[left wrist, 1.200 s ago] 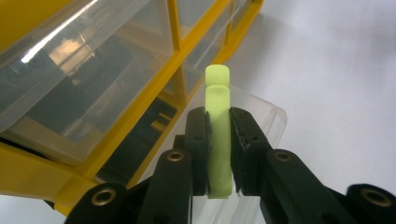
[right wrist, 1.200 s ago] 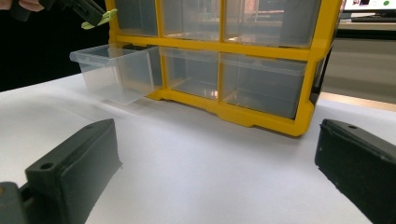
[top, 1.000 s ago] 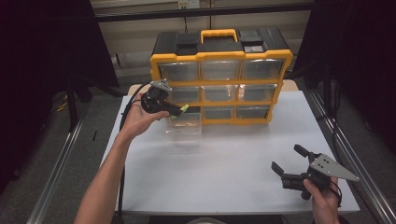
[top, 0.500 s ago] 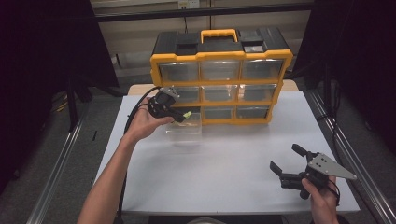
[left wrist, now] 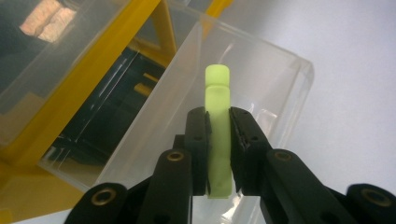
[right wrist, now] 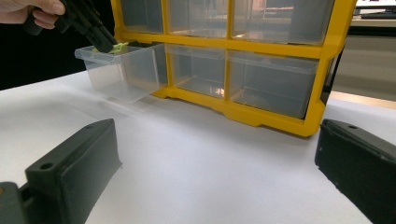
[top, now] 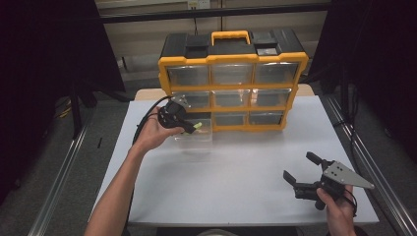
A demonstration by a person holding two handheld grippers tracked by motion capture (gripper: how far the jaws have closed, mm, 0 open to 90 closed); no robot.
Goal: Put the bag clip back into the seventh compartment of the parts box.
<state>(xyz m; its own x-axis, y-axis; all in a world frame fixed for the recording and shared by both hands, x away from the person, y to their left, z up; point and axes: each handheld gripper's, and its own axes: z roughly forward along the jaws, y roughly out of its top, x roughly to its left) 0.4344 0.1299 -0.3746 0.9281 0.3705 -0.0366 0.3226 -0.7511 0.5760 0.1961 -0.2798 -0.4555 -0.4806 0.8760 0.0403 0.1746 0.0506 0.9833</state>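
- The lower part of the green piece (left wrist: 218, 140) sits hidden between the left gripper (left wrist: 218, 122) jaws, so its full shape is anyone's guess.
- The organizer's (right wrist: 243, 44) top and right end are cut off in the right gripper view.
- Contents of the far drawers (top: 233, 73): too hazy behind the plastic to tell.
- The pulled-out drawer's (left wrist: 261, 88) near end runs off the bottom edge in the left gripper view.

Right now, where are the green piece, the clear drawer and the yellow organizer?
green piece (left wrist: 218, 121), left gripper view, its middle.
clear drawer (right wrist: 122, 70), right gripper view, front wall.
yellow organizer (top: 233, 59), high view, upper frame bar.
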